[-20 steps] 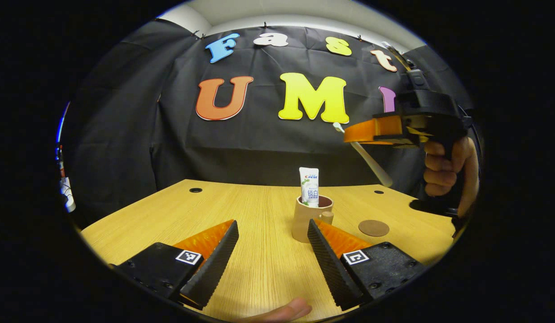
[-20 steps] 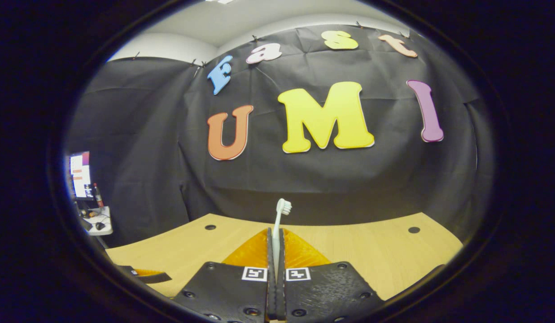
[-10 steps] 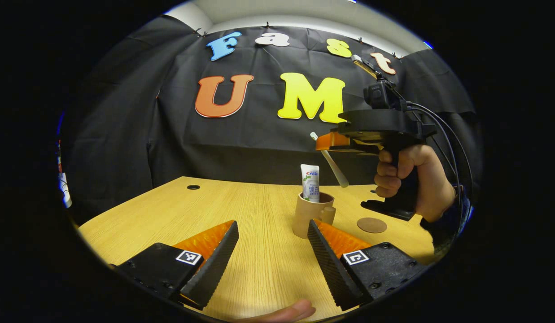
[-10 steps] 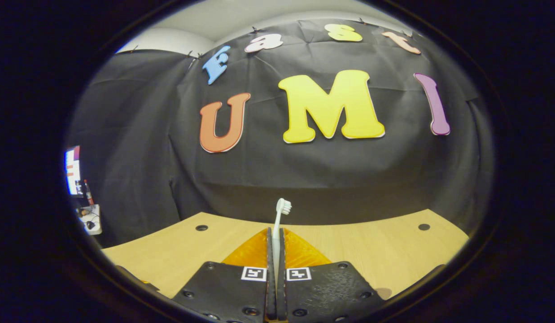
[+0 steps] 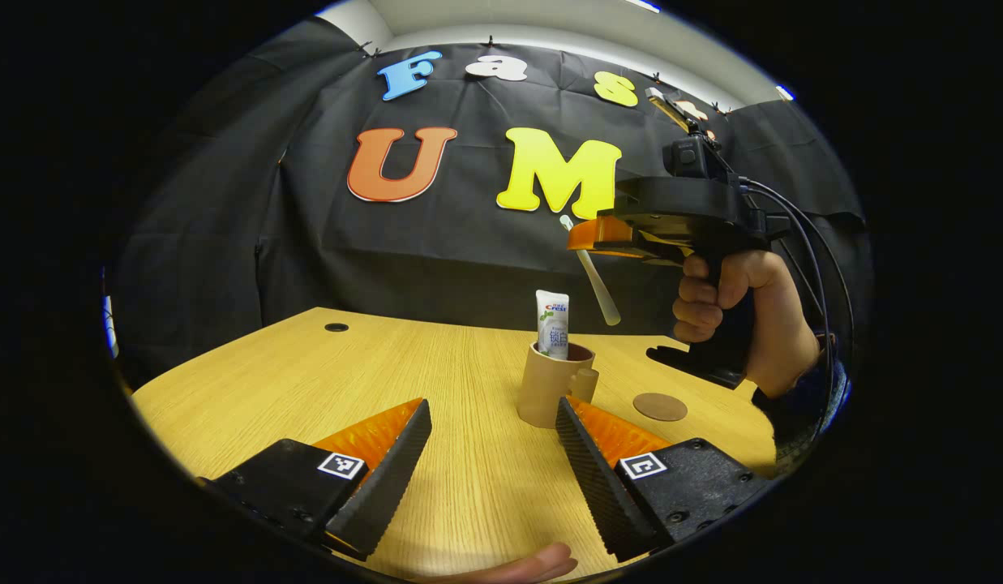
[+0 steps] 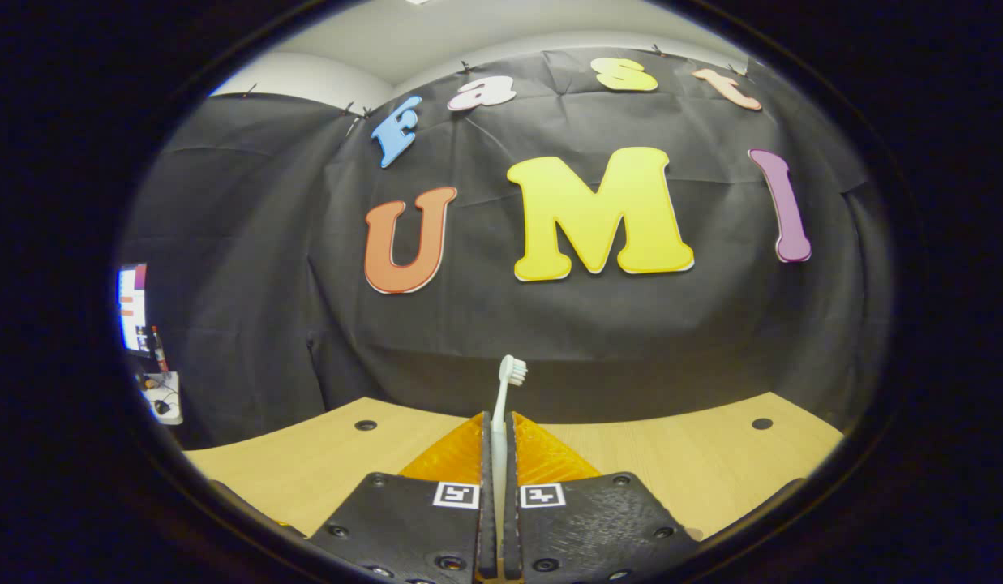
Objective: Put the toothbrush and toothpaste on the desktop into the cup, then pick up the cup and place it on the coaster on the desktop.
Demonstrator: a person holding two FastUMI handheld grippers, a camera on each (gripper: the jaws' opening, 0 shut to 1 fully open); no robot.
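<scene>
While hovering low over the desktop (image 5: 290,365), left gripper (image 5: 493,454) spread wide, holding nothing. Just ahead, cup (image 5: 546,389) upright with toothpaste (image 5: 552,324) standing inside; rigid, probably light, best taken across the body or by its handle. Rightward, toothbrush (image 5: 594,284) aloft, slanting down toward the cup's mouth, pinched mid-handle in right gripper (image 6: 495,487), fingers clamped tight. Slim, stiff, likely slick plastic: could pivot in the grip. Farther right, coaster (image 5: 660,406) lying flat, apart from the cup.
</scene>
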